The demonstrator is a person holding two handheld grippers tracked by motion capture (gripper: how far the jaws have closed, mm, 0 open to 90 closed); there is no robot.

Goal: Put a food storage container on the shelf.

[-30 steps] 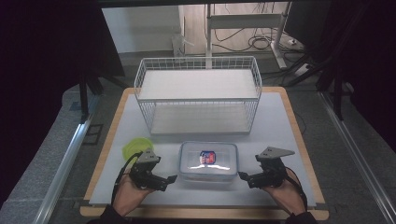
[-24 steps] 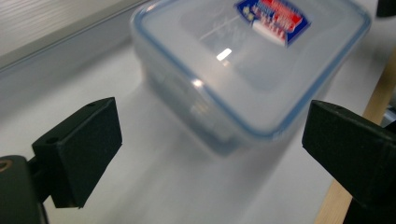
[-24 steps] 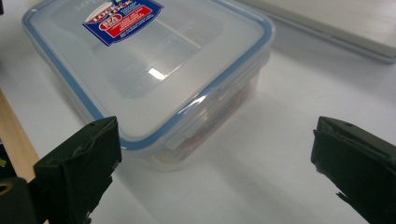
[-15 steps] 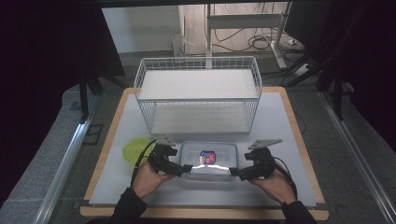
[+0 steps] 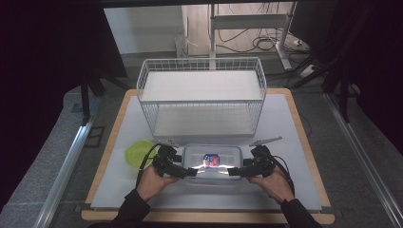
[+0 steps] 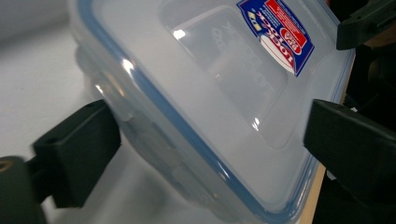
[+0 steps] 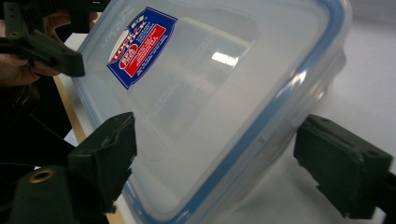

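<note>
- The clear plastic container (image 5: 212,162) with a blue-sealed lid is sitting on the near middle of the table (image 5: 294,123), just in front of the white wire basket (image 5: 202,97).
- The left gripper (image 5: 189,173) is coming at the container's left end and the right gripper (image 5: 234,172) at its right end, so the two hands are bracketing it from both sides, probably to lift it level as one piece.
- In the left gripper view the jaws are straddling the lid's end, one jaw touching or nearly touching the side wall and the other apart from the rim; I am reading them as released rather than clamped.
- The right gripper's jaws have just been closing with the container (image 7: 219,102) between them, yet gaps are showing on both sides, so they are not gripping it.
- The red and blue label (image 5: 211,159) is facing up on the lid, which suggests the box is sitting upright and shut.
- A yellow-green bowl (image 5: 135,153) is lying just left of the left hand (image 5: 153,180), near enough to be nudged by the trailing cable.
- The basket is standing directly on the far side, so any move that way is calling for a lift over its rim.
</note>
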